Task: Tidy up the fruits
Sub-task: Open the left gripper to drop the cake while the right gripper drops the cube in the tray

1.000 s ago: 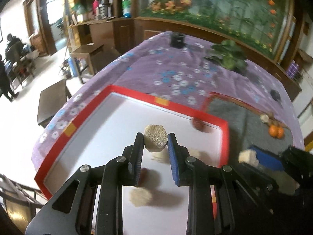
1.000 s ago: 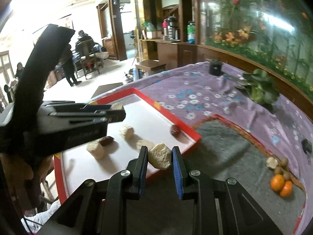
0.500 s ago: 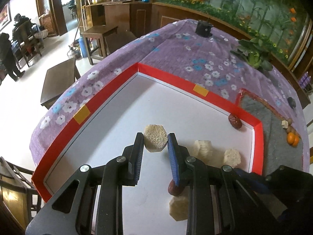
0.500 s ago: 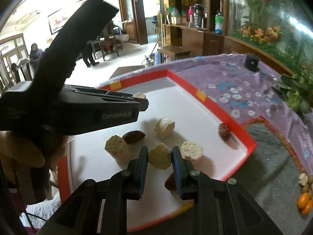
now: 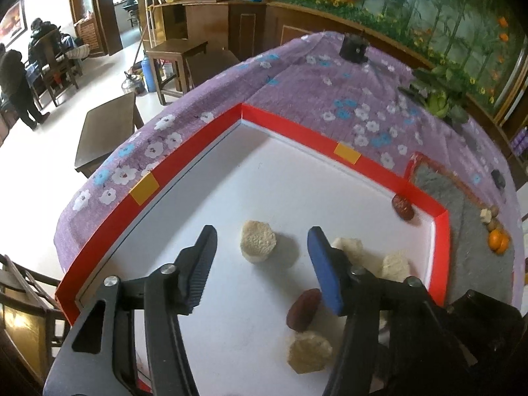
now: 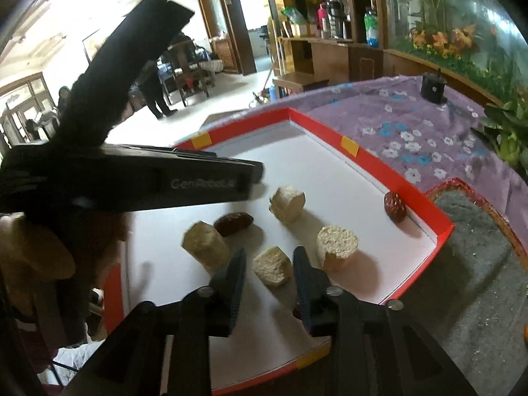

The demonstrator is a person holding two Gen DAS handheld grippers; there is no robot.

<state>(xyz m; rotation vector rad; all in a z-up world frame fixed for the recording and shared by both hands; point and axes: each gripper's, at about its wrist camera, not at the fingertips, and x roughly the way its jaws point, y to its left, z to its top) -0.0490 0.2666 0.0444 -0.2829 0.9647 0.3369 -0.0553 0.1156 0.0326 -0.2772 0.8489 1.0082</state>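
Beige fruit chunks and dark red dates lie in a white tray with a red rim (image 5: 194,151). My left gripper (image 5: 262,254) hangs over the tray with its jaws opening. One beige chunk (image 5: 257,246) rests on the tray floor between the fingers, clear of both pads. The jaws of my right gripper (image 6: 269,270) are opening too, with another beige chunk (image 6: 272,265) on the tray between them and small gaps at either side. In the right wrist view, the left gripper (image 6: 259,175) reaches in from the left, and its released chunk (image 6: 287,203) lies just past the tip.
Further chunks (image 6: 336,246) (image 6: 204,246) and dates (image 6: 234,222) (image 6: 395,206) crowd the tray's near half. A grey mat (image 5: 475,231) to the right holds small oranges (image 5: 498,241). The table wears a purple flowered cloth (image 5: 330,92). People stand far off on the left.
Both grippers came over and down into the tray, each shut on a beige chunk. Both have now spread their fingers, and the two chunks lie on the tray floor.
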